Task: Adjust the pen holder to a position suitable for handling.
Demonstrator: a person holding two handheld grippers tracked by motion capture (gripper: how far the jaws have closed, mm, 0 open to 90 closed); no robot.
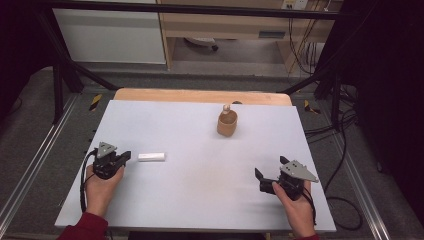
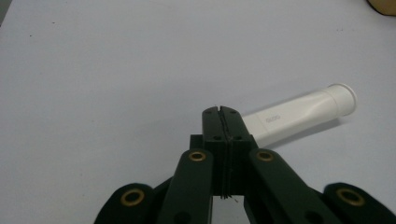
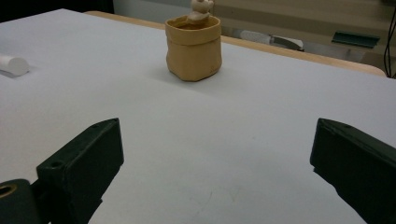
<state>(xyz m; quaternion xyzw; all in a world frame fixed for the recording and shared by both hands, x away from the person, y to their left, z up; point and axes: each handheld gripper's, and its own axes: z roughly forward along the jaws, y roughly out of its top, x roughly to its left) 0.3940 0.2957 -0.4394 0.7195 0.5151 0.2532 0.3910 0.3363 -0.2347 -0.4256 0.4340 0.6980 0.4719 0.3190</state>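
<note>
A white tube (image 1: 151,157) lies flat on the white table (image 1: 200,190), left of centre. My left gripper (image 1: 127,155) sits just left of it, shut with nothing between its jaws; in the left gripper view the closed tips (image 2: 221,112) stand in front of the white tube (image 2: 299,114), apart from it. A tan pouch-like cup (image 1: 227,123) with a small pale figure in it stands at the back centre. My right gripper (image 1: 261,180) rests at the front right, open and empty. The right gripper view has its jaws wide apart, with the tan cup (image 3: 193,46) far ahead.
A wooden strip (image 1: 200,95) runs along the table's far edge. Black frame legs and cables stand on the floor to the right (image 1: 345,130). The tube's end (image 3: 14,64) appears at the left edge of the right gripper view.
</note>
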